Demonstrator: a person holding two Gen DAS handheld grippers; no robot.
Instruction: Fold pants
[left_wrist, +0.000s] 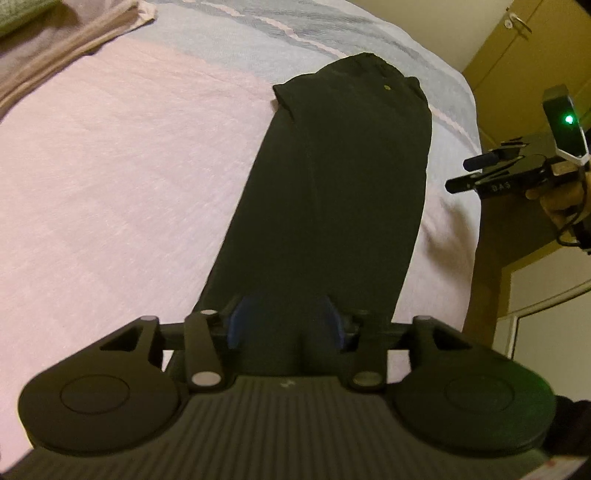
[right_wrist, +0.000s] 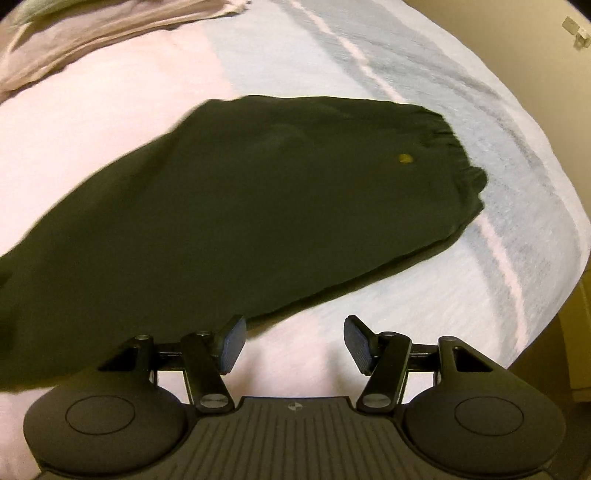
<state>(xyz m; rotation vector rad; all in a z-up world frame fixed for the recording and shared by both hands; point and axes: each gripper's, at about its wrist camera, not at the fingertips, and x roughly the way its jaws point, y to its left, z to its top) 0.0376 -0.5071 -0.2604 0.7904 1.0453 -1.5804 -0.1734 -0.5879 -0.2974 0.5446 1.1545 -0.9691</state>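
Dark pants (left_wrist: 332, 184), doubled leg on leg, lie flat on the bed with the waistband at the far end, marked by a small yellow spot (left_wrist: 386, 87). My left gripper (left_wrist: 286, 323) hovers open over the leg end, its blue pads (left_wrist: 236, 321) wide apart with dark cloth beneath them. In the right wrist view the pants (right_wrist: 258, 203) stretch from left to the gathered waistband at right. My right gripper (right_wrist: 295, 343) is open over the pink cover, just off the pants' near edge. From the left wrist it shows as the right gripper (left_wrist: 465, 173), held in a hand beyond the bed's right side.
The bed (left_wrist: 110, 184) wears a pink cover with pale blue and grey stripes toward the far end (right_wrist: 406, 55). Beige folded bedding (left_wrist: 55, 48) lies at the far left. The mattress edge drops off at right, with a wooden door (left_wrist: 535, 48) behind it.
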